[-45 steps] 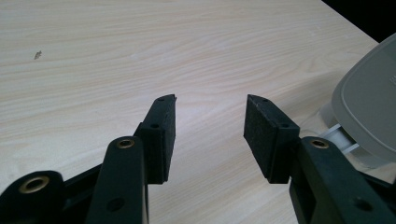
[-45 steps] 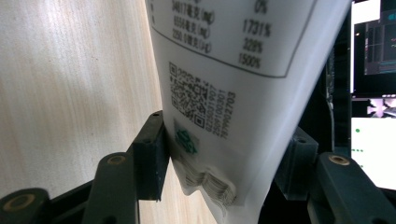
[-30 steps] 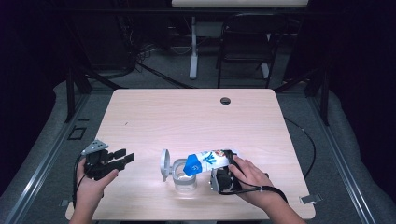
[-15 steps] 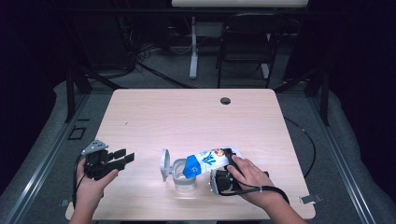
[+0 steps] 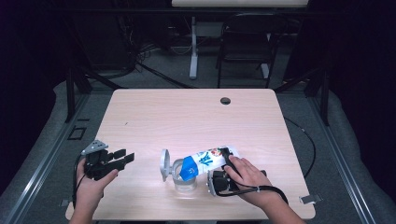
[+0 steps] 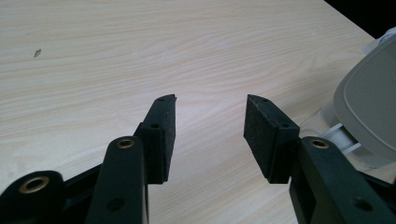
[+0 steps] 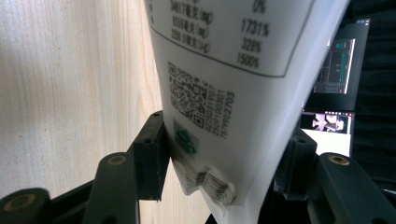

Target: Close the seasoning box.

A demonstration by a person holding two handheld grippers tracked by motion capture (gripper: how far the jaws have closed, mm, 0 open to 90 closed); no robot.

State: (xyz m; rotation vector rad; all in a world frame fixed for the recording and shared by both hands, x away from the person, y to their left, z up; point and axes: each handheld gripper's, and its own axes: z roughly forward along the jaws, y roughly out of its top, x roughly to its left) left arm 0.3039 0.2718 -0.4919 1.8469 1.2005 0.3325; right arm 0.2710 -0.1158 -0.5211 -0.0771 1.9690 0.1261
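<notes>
The white and blue pouch (image 5: 205, 161) lies tilted over the clear container (image 5: 185, 179) near the front edge of the table (image 5: 187, 116), its blue end down at the container's mouth and its other end raised toward the right. The right gripper (image 5: 223, 179) holds this pouch: in the right gripper view the two black jaws press on both sides of the pouch's (image 7: 224, 93) sealed bottom edge, so they are fairly wide apart but closed on it. The container's grey lid (image 5: 164, 164) stands open on its left side, hinged back.

The left gripper (image 5: 122, 158) rests well apart to the left, near the table's front left corner. Its jaws are open with nothing between them, and in the left gripper view only bare wood lies between the pads (image 6: 261, 130), with the grey lid (image 6: 369, 107) at the right edge.

I judge that the pouring is in progress: the lid is already open and the pouch already tipped. Whether contents flow, and how full the container is, I cannot tell. What remains seems to be emptying the pouch, putting it down and closing the lid.
</notes>
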